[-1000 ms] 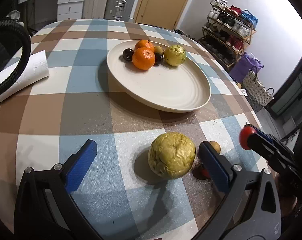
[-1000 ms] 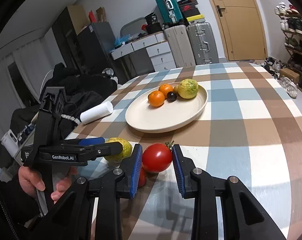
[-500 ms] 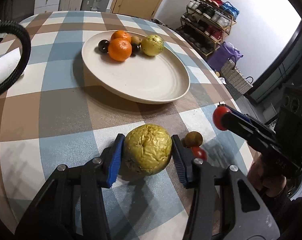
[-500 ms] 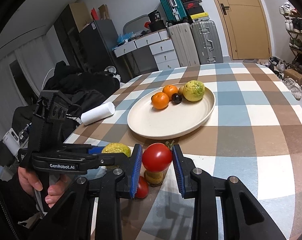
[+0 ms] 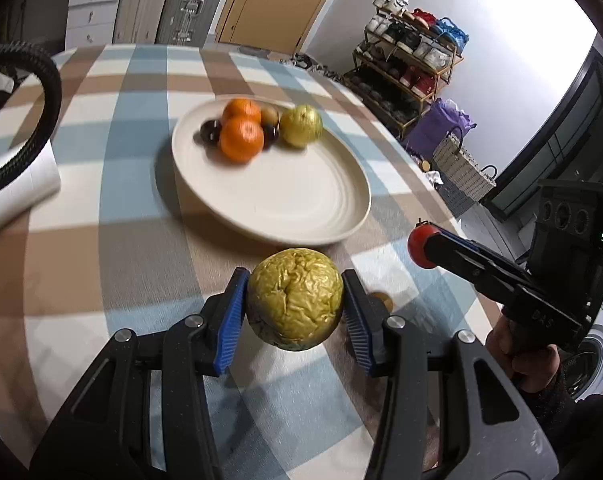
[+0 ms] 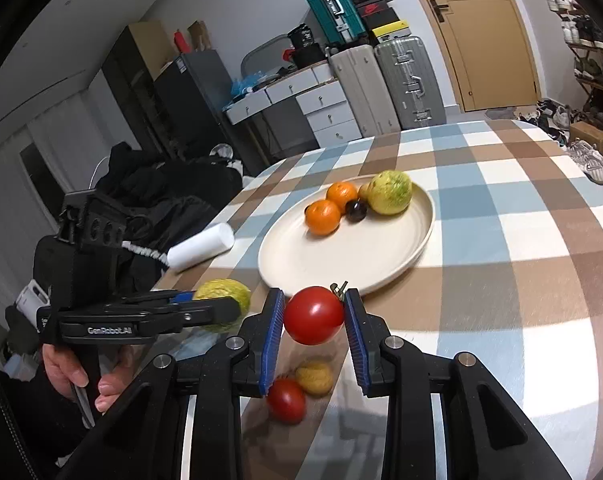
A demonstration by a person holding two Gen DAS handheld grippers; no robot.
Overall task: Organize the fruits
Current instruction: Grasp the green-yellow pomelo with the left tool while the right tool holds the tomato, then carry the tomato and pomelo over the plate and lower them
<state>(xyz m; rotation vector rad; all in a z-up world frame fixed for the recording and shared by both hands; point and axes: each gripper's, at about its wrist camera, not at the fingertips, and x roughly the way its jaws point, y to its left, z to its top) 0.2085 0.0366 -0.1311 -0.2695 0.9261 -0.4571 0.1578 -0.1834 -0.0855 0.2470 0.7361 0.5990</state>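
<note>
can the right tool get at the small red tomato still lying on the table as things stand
Probably not yet. The right tool is shut on a large red tomato, so its jaws are full. The small red tomato lies uncovered on the checked tablecloth beside a small yellow-brown fruit.

Our right gripper (image 6: 314, 316) clamps a red tomato (image 6: 314, 315) above the checked table (image 6: 521, 264). Below it lie a second tomato (image 6: 286, 400) and a small yellow fruit (image 6: 314, 377) near the table's near edge. Our left gripper (image 6: 225, 312) grips a wrinkled yellow-green fruit (image 6: 222, 293). The cream plate (image 6: 341, 264) carries two oranges (image 6: 322, 216), a dark fruit and a green one.
</note>
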